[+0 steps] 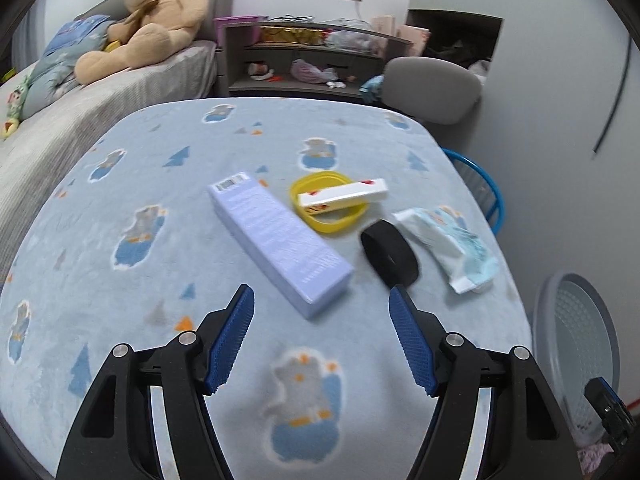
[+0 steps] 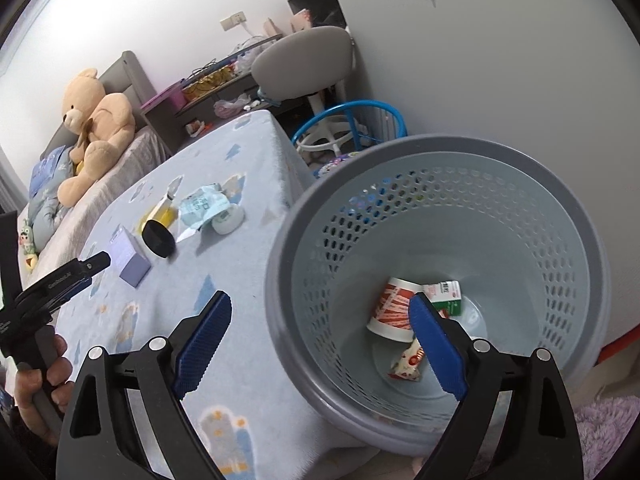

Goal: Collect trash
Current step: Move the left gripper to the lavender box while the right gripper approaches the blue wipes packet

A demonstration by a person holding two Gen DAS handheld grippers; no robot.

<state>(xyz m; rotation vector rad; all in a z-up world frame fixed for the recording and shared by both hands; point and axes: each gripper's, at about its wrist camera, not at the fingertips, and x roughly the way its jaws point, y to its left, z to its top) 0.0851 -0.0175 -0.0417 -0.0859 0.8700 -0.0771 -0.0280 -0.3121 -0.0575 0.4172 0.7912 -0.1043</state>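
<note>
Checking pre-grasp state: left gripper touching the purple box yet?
Apart. The left wrist view shows the left gripper open, with blanket visible between each blue finger and the purple box, whose near end lies ahead of the fingertips.

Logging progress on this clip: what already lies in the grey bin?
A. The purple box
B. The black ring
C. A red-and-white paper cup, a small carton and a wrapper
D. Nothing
C: the right wrist view looks into the bin and shows the cup, carton and wrapper on its floor; the purple box and the black ring lie on the table.
</note>
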